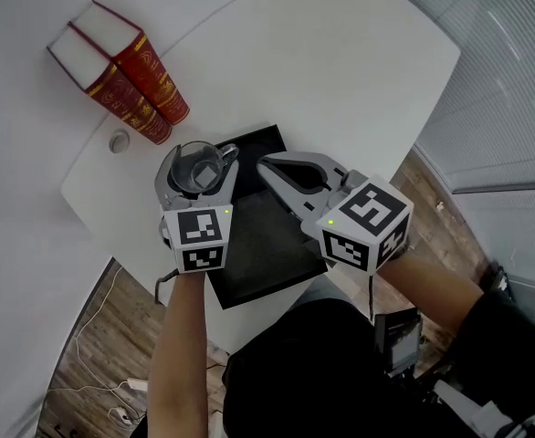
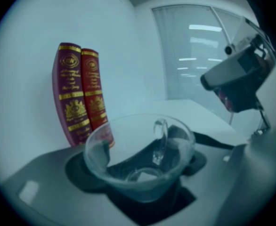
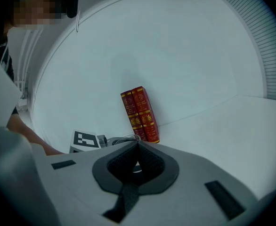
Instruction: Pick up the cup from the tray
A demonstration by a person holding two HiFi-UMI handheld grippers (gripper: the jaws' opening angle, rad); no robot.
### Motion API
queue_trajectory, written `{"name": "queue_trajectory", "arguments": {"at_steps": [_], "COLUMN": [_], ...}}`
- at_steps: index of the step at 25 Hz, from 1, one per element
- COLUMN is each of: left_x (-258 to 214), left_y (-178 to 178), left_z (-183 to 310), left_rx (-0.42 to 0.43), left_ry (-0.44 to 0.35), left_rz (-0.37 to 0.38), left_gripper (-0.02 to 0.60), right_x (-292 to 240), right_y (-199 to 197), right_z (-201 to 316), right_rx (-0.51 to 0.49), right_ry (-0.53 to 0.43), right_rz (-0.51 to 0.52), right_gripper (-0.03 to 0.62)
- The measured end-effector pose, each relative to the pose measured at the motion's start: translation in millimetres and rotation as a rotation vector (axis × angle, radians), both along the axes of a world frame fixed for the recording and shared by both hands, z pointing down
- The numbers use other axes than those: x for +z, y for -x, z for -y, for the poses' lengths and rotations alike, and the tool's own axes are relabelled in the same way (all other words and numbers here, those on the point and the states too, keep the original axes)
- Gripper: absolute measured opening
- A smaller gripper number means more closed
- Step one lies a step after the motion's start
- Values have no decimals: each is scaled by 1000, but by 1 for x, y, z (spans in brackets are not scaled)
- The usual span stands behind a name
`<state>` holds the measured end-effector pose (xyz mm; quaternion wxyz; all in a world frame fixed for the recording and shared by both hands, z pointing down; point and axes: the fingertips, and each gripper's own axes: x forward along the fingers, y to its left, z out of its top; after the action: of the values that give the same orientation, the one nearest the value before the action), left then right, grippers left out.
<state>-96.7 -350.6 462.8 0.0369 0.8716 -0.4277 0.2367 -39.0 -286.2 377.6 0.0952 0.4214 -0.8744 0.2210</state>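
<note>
A clear glass cup (image 1: 195,170) with a handle sits between the jaws of my left gripper (image 1: 197,159), which is shut on it by its sides. The cup is over the far left corner of the black tray (image 1: 269,255). In the left gripper view the cup (image 2: 140,166) fills the middle, upright and empty, its handle (image 2: 159,140) on the far side. My right gripper (image 1: 267,163) hovers over the tray just right of the cup, shut with nothing in it. In the right gripper view its tips (image 3: 138,143) meet, and the cup's rim (image 3: 124,138) shows just behind them.
Two red books (image 1: 126,73) stand together on the white round table (image 1: 340,80), beyond the cup, with a small round grommet (image 1: 119,141) near them. The table edge runs close behind the tray; wooden floor with cables (image 1: 103,372) lies below left.
</note>
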Motion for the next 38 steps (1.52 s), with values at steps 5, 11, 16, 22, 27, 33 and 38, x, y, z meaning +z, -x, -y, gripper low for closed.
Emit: {"name": "queue_trajectory", "arguments": {"at_steps": [5, 11, 16, 22, 27, 33, 38], "left_x": [-1, -5, -24, -53, -76, -102, -126], "left_y": [0, 2, -2, 4, 11, 38, 65], "left_z": [-2, -11, -14, -23, -39, -56, -70], "left_rx": [1, 13, 32, 31, 28, -15, -55], "left_ry": [10, 19, -13, -30, -36, -30, -61], "left_rz": [-7, -2, -11, -46, -87, -111, -102], "left_gripper": [403, 403, 403, 403, 403, 403, 403], "right_x": [-14, -22, -26, -39, -50, -66, -75], "right_y": [-4, -3, -1, 9, 11, 12, 23], "right_z": [-6, -13, -17, -21, -25, -29, -33], "right_rx": [11, 20, 22, 14, 19, 30, 22], "right_ry": [-33, -57, -71, -102, -127, -168, -191], "right_rz": [-14, -23, -27, -34, -47, -66, -67], "right_gripper": [14, 14, 14, 14, 14, 14, 14]}}
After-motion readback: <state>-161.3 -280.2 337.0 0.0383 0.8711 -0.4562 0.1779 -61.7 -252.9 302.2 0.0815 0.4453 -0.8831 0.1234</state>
